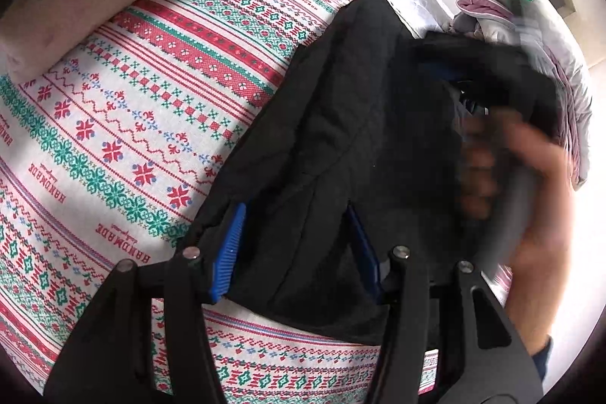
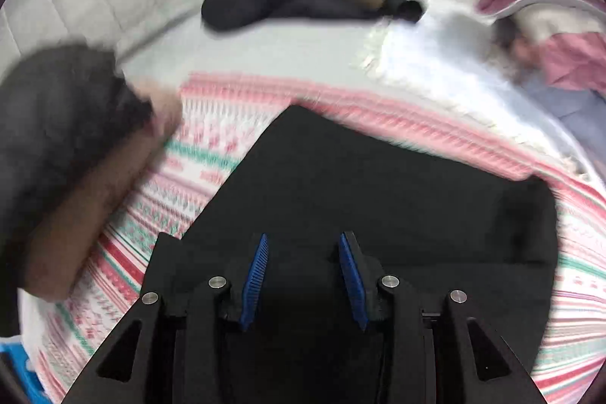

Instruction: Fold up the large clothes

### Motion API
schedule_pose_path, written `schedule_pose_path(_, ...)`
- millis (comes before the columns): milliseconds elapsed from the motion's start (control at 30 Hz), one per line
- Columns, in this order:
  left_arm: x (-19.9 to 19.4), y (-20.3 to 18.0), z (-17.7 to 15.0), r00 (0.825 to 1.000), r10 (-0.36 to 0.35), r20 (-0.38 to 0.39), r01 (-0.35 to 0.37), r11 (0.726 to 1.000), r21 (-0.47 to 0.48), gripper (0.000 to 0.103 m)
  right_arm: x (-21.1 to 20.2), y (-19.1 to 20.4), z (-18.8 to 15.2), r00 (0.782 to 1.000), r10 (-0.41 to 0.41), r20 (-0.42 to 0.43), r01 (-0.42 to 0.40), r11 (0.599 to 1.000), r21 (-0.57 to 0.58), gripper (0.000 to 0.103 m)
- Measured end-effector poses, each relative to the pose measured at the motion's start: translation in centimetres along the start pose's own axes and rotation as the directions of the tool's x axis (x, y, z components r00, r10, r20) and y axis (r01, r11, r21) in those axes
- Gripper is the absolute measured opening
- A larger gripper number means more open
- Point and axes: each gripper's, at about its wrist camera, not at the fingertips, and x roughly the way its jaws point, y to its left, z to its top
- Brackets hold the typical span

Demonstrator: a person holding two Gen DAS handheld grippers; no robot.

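matt black quilted cloth jacket (image 1: 341, 139) on woven, knit-patterned bedspread (image 1: 132, 108); ribbed blue plastic pads and shiny metal pins on matt black left gripper (image 1: 299, 252) over the jacket.

The left tongs (image 1: 299, 252) point steeply down, their blue pads (image 1: 229, 252) set about half apart with a fold of the black garment (image 1: 341, 139) bunched between them. The right tongs (image 2: 303, 281) also tilt steeply down, pads (image 2: 255, 281) apart and clear of the cloth below. The right hand (image 1: 530, 184) shows blurred in the left view; the left hand (image 2: 94, 184) blurred in the right.
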Motion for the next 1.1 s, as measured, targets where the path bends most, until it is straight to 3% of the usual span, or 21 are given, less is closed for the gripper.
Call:
schedule_pose_path(67, 0.0, -0.5, 0.1, 1.000, 0.025, 0.013, -0.025, 0.999, 0.033, 0.057, 3.7, 0.4, -2.0, 0.998, -0.040, -0.042, 0.042, 0.998, 0.043, 0.040)
schedule_pose_path(100, 0.1, -0.5, 0.1, 0.999, 0.030, 0.012, -0.031, 0.999, 0.035, 0.057, 3.9, 0.0, -1.9, 0.999, -0.037, -0.002, 0.037, 0.997, 0.065, 0.040)
schedule_pose_path(233, 0.2, -0.2, 0.2, 1.000, 0.006, -0.004, -0.006, 0.999, 0.040, 0.057, 1.9, 0.0, -1.7, 0.999, -0.040, -0.011, 0.041, 0.997, 0.065, 0.042)
schedule_pose_path(333, 0.2, 0.1, 0.6, 1.000, -0.020, -0.022, 0.021, 0.998, 0.053, 0.058, -4.6, -2.7, -3.9, 0.994, 0.044, 0.102, -0.057, 0.990, 0.128, 0.062)
schedule_pose_path(367, 0.2, 0.1, 0.6, 0.999, -0.025, -0.027, 0.026, 0.998, 0.055, 0.058, -6.8, -3.7, -5.7, 0.987, 0.071, 0.143, -0.094, 0.983, 0.161, 0.076)
schedule_pose_path(400, 0.1, 0.1, 0.7, 0.999, -0.034, -0.036, 0.036, 0.998, 0.055, 0.058, -9.2, -5.3, -8.4, 0.978, 0.091, 0.186, -0.129, 0.971, 0.203, 0.083)
schedule_pose_path(533, -1.3, 0.2, 0.9, 0.998, -0.046, -0.050, 0.048, 0.998, 0.049, 0.060, -14.1, -12.3, -17.5, 0.972, 0.054, 0.231, -0.135, 0.927, 0.351, 0.083)
schedule_pose_path(600, -2.3, 0.3, 1.0, 0.999, -0.031, -0.019, 0.032, 0.998, 0.058, 0.066, -15.2, -16.4, -21.6, 0.975, 0.039, 0.219, -0.138, 0.878, 0.459, 0.083)
schedule_pose_path(700, -3.5, 0.6, 1.4, 0.997, 0.026, 0.077, -0.031, 0.998, 0.058, 0.072, -15.4, -19.9, -23.8, 0.962, 0.091, 0.258, -0.226, 0.796, 0.562, 0.083)
schedule_pose_path(800, -2.5, 0.8, 1.6, 0.996, 0.047, 0.074, -0.053, 0.995, 0.085, 0.077, -14.7, -22.0, -24.0, 0.926, 0.205, 0.317, -0.364, 0.706, 0.608, 0.083)
schedule_pose_path(1000, 1.5, 1.1, 1.0, 0.998, -0.033, -0.046, 0.037, 0.997, 0.074, 0.094, -11.6, -19.4, -23.8, 0.932, 0.263, 0.249, -0.360, 0.743, 0.564, 0.083)
schedule_pose_path(1100, 2.1, 1.3, 0.8, 0.999, -0.013, -0.047, 0.016, 0.998, 0.067, 0.100, -9.8, -18.8, -24.2, 0.915, 0.319, 0.248, -0.404, 0.709, 0.578, 0.083)
